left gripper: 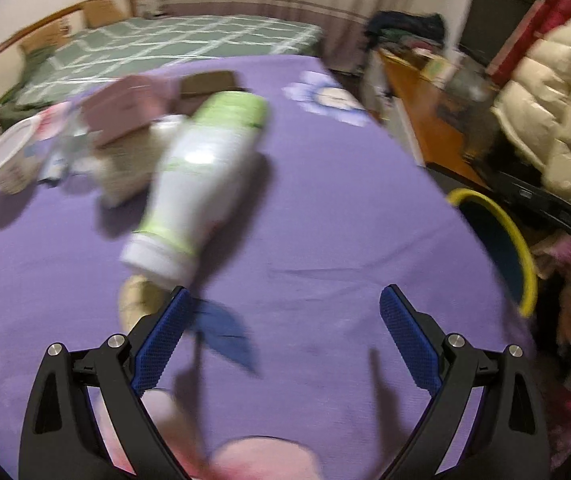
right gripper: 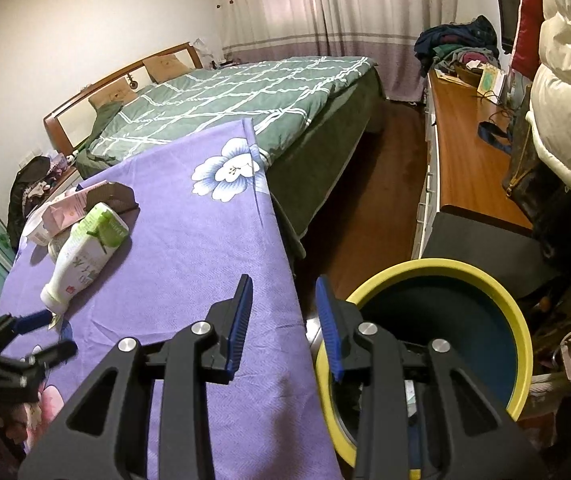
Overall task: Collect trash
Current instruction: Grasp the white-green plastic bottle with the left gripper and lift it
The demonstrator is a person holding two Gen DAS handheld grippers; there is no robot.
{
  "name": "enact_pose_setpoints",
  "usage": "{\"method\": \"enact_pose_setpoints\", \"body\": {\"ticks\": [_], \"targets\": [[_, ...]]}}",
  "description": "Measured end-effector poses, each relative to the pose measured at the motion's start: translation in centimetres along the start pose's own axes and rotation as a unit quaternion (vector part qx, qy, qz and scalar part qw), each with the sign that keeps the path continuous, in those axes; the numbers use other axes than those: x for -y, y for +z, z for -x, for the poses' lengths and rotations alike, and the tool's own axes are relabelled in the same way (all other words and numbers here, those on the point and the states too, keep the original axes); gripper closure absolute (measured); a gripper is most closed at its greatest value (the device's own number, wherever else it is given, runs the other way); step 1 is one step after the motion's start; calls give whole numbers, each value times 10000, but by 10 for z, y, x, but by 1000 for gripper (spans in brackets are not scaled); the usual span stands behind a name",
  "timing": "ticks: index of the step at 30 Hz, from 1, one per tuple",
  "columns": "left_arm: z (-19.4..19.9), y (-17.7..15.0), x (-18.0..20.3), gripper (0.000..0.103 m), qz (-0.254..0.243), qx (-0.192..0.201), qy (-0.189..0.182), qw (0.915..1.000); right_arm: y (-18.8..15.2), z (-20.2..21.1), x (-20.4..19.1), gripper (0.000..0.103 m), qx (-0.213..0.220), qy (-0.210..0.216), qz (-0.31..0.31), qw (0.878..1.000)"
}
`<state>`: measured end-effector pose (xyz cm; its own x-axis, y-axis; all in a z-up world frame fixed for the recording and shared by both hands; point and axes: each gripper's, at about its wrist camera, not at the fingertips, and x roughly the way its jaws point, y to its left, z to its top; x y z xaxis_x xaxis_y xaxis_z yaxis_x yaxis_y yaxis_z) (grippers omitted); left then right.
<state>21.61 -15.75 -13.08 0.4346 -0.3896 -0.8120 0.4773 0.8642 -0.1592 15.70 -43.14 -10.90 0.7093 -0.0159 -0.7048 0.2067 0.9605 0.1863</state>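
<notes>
A white and green plastic bottle (left gripper: 201,176) lies on its side on the purple cloth-covered table (left gripper: 325,220), cap toward me; it also shows in the right wrist view (right gripper: 83,254). My left gripper (left gripper: 285,300) is open and empty, its left fingertip just below the bottle's cap. Behind the bottle lie a pink carton (left gripper: 125,110), a brown box (right gripper: 111,196), a paper cup (left gripper: 7,160) and crumpled wrappers (left gripper: 61,148). My right gripper (right gripper: 283,292) is open and empty over the table's right edge, beside a yellow-rimmed bin (right gripper: 445,336). The left gripper also shows in the right wrist view (right gripper: 45,332).
A bed with a green checked cover (right gripper: 225,100) stands behind the table. A wooden desk (right gripper: 469,148) with clothes and a cream puffer jacket (right gripper: 565,100) is on the right. The bin (left gripper: 501,240) stands on the floor off the table's right edge.
</notes>
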Motion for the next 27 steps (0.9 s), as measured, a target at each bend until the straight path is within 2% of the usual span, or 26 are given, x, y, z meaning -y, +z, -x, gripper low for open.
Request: {"method": "enact_pose_setpoints", "body": {"ticks": [2,5,9,13,15,21,27], "targets": [[6,4,4,10,-29,91,-7,10000,0,2,0,71,16,7,-9,10000],[15,14,-3,11,2,257,317,9992,0,4,1,71,42,17,-8,10000],[10,34,-17,12,-22,232,543,9983,-1,4,3,71,41,32,-18,10000],[-7,58,-35,22,-20,59,498,9987,-1,3,2,71,40,57,-24,10000],[-20,68,-40,23,-51,-108,533,9985,0,2,2,71,25,58,-22,10000],[-46,81,-40,34,-228,-384,461,9979,1,1,1,70,9,61,-27,10000],[-66,92,-36,35,-330,-557,397,9971,0,-5,0,70,-62,86,-60,9999]]}}
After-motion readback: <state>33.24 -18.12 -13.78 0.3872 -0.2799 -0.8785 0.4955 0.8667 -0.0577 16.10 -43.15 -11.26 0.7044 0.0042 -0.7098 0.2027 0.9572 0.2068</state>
